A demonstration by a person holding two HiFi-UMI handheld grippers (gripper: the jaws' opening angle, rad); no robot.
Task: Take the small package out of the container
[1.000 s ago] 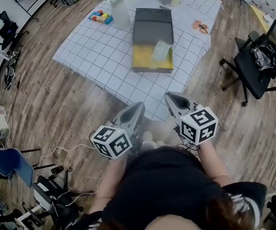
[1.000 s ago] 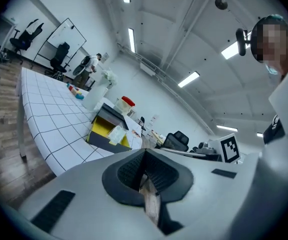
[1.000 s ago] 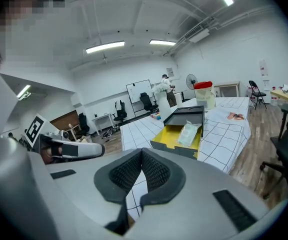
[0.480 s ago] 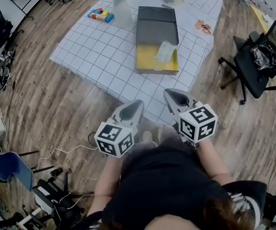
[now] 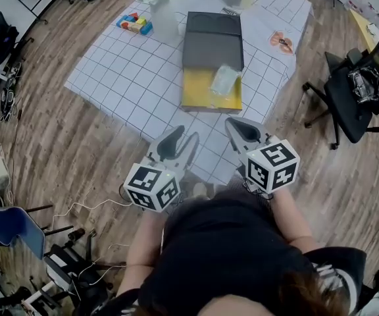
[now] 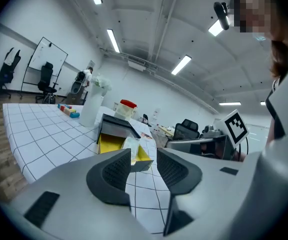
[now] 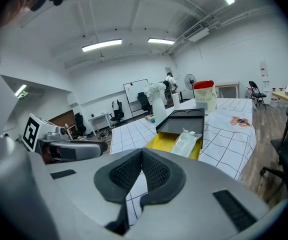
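Parting after being pressed together a second ago, the jaws of the left gripper (image 5: 180, 141) are opening, and nothing is standing between them. The right gripper (image 5: 242, 131) is staying clenched and empty. Both are hovering over the near edge of the cloth (image 5: 127, 71), well short of the box (image 5: 195, 91). The package (image 5: 222, 81) is lying inside the box, toward its right side, untouched. The left gripper is probably readying itself to reach in for the package, so the approach is only starting.
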